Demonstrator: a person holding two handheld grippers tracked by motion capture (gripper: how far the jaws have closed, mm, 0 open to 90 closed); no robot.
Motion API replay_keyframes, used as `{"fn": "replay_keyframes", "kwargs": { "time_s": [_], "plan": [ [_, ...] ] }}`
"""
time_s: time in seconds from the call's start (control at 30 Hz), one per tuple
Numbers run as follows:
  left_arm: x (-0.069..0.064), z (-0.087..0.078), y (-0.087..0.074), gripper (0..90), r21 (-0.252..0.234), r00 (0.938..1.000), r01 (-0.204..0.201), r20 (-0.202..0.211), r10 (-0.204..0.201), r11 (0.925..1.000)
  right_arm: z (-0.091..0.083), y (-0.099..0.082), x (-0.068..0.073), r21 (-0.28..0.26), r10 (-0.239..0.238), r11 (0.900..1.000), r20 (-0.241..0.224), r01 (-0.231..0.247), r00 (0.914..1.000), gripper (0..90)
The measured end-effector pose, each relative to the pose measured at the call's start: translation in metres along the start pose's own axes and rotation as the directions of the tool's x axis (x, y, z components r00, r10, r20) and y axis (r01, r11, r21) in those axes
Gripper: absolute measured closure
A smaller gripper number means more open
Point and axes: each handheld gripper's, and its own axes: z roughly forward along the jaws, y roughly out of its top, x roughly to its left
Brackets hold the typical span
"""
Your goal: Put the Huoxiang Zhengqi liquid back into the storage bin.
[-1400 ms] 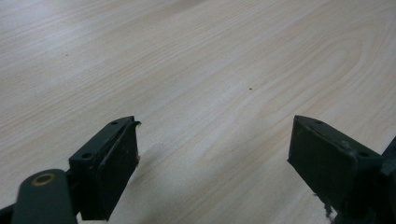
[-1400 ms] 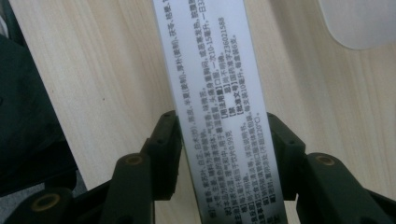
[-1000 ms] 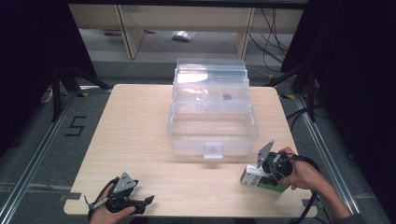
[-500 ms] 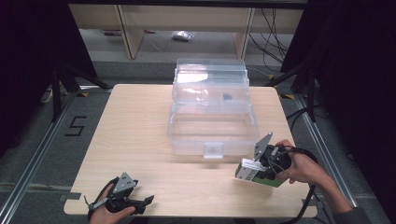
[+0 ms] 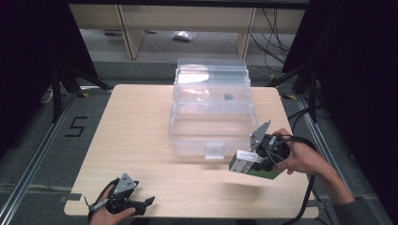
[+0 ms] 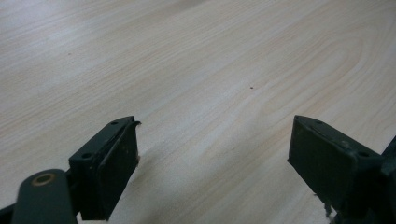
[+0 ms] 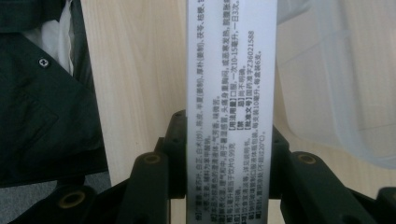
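Right gripper [image 5: 245, 163] at lower right of the high view, clamped on a small green-and-white box [image 5: 252, 167], held just above the desk [image 5: 141, 122], in front of the clear plastic storage box's [image 5: 211, 110] near right corner. Up close in the right gripper view, box [image 7: 231, 112] pinched between both jaws, printed white face toward the camera. Left gripper [image 5: 146, 202] down at lower left by the desk's near edge, jaws spread wide, nothing but bare wood between them.
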Motion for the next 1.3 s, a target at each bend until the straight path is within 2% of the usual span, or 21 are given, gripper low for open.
{"fn": "replay_keyframes", "kwargs": {
  "time_s": [0.07,0.1,0.17,0.23,0.37,0.4,0.47,0.5,0.53,0.63,0.7,0.77,0.8,0.83,0.9,0.93,1.0,1.07,1.13,1.2,1.3],
  "plan": [
    [0.000,0.000,0.000,15.4,-0.005,1.0000,0.001,0.001,-0.001,1.0000,-0.004,0.005,-0.002,-0.007,-0.024,0.9997,0.010,0.024,0.9997,64.8],
    [0.000,0.000,0.000,15.4,-0.004,1.0000,-0.001,0.002,0.001,1.0000,-0.008,0.007,-0.002,0.000,0.001,1.0000,0.016,-0.001,0.9999,64.8],
    [0.001,0.000,0.000,15.3,-0.004,1.0000,-0.001,0.002,0.001,1.0000,-0.012,0.013,-0.006,-0.013,-0.037,0.9992,0.007,0.037,0.9993,64.8],
    [-0.001,0.001,0.000,15.3,-0.013,1.0000,0.009,0.000,-0.009,0.9999,-0.015,0.017,-0.009,-0.025,-0.045,0.9987,0.012,0.045,0.9989,64.8],
    [0.000,0.000,0.000,15.4,-0.009,1.0000,-0.001,0.001,0.001,1.0000,-0.021,0.025,-0.013,-0.025,-0.046,0.9986,0.007,0.046,0.9989,64.8],
    [0.000,0.000,0.000,15.3,-0.014,1.0000,0.001,0.003,-0.001,0.9999,-0.024,0.028,-0.013,-0.021,-0.014,0.9997,0.012,0.014,0.9998,64.8],
    [0.000,0.000,0.000,15.3,-0.007,1.0000,-0.003,0.001,0.003,1.0000,-0.026,0.031,-0.014,-0.018,-0.013,0.9997,0.022,0.013,0.9997,64.8],
    [0.000,0.000,0.000,15.4,-0.007,1.0000,-0.002,0.000,0.002,1.0000,-0.027,0.033,-0.017,-0.025,-0.045,0.9987,0.022,0.045,0.9988,64.8],
    [0.000,-0.001,0.000,15.4,-0.006,1.0000,-0.003,0.001,0.003,1.0000,-0.029,0.035,-0.017,-0.022,-0.019,0.9996,0.023,0.020,0.9996,64.8],
    [0.000,0.000,0.000,15.4,-0.008,1.0000,-0.004,0.002,0.004,1.0000,-0.033,0.040,-0.018,-0.022,-0.020,0.9995,0.033,0.021,0.9993,64.8],
    [0.000,-0.001,-0.001,15.4,-0.005,1.0000,-0.004,0.002,0.004,1.0000,-0.037,0.045,-0.018,-0.022,-0.027,0.9994,0.031,0.028,0.9992,64.8],
    [0.001,0.000,0.000,15.4,-0.005,1.0000,-0.009,-0.005,0.009,0.9999,-0.039,0.050,-0.022,-0.042,-0.061,0.9971,0.034,0.063,0.9976,64.8],
    [-0.001,0.001,-0.001,15.4,-0.024,0.9999,0.012,-0.006,-0.012,0.9996,-0.041,0.052,-0.023,-0.046,-0.066,0.9966,0.036,0.068,0.9972,64.8],
    [0.000,0.001,-0.001,15.4,-0.020,1.0000,0.007,-0.005,-0.008,0.9998,-0.043,0.056,-0.025,-0.031,-0.051,0.9981,0.027,0.052,0.9983,64.8],
    [0.000,0.001,-0.001,15.4,-0.021,0.9999,0.009,-0.009,-0.009,0.9997,-0.044,0.057,-0.025,-0.027,-0.043,0.9987,0.030,0.044,0.9986,64.8],
    [0.000,0.000,0.000,15.3,-0.014,1.0000,0.005,-0.006,-0.005,0.9999,-0.045,0.060,-0.029,-0.034,-0.065,0.9973,0.032,0.066,0.9974,64.8],
    [0.000,-0.002,0.000,15.4,-0.005,0.9999,-0.010,0.004,0.010,0.9999,-0.047,0.064,-0.031,-0.036,-0.044,0.9983,0.030,0.045,0.9986,64.8],
    [0.000,-0.001,-0.001,15.3,-0.011,1.0000,-0.005,0.005,0.005,0.9999,-0.048,0.069,-0.035,-0.035,-0.054,0.9979,0.021,0.055,0.9983,64.8],
    [0.000,-0.002,0.000,15.4,-0.006,1.0000,-0.006,0.007,0.006,1.0000,-0.048,0.073,-0.041,-0.027,-0.039,0.9988,0.032,0.040,0.9987,64.8],
    [0.000,-0.002,0.000,15.4,-0.006,0.9999,-0.009,0.008,0.009,0.9999,-0.047,0.076,-0.045,-0.029,-0.063,0.9975,0.028,0.064,0.9976,64.8],
    [0.000,-0.002,-0.001,15.3,-0.009,1.0000,-0.002,0.007,0.003,1.0000,-0.043,0.083,-0.053,-0.010,-0.045,0.9989,0.022,0.046,0.9987,64.8]
  ]
}}
